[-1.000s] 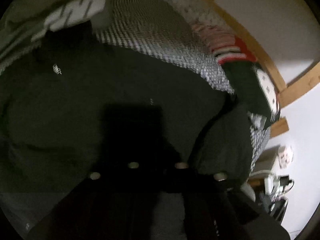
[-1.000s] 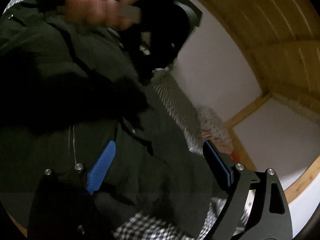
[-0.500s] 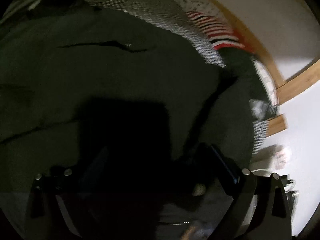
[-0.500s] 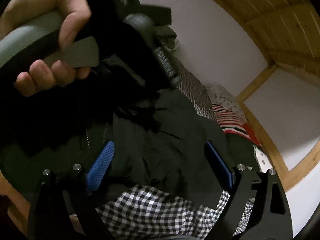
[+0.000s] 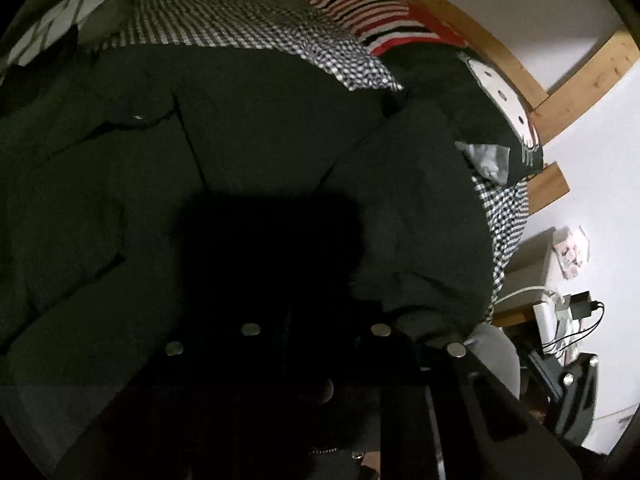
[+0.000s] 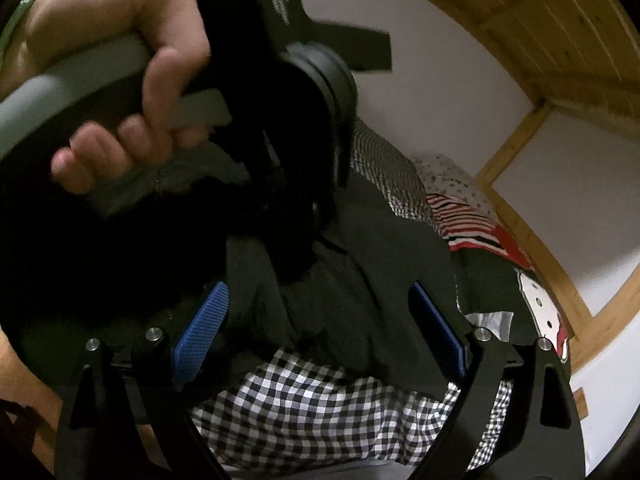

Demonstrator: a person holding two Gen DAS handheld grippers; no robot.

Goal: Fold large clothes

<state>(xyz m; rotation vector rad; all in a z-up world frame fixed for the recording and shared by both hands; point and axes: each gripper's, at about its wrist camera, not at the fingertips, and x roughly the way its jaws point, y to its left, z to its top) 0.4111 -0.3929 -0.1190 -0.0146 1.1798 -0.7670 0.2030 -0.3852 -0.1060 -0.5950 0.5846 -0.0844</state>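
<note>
My left gripper [image 5: 276, 304] pinches the dark jacket [image 5: 260, 132] on the bed [image 5: 224, 12]; my right gripper [image 6: 320, 332] hangs wide.

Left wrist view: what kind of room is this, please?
Most likely a bedroom: a bed with a checked sheet, a striped pillow by the wooden frame, and a dark green coat spread on top.

Dark green coat [image 5: 260, 128] on black-and-white checked bedspread [image 6: 320, 408].
</note>
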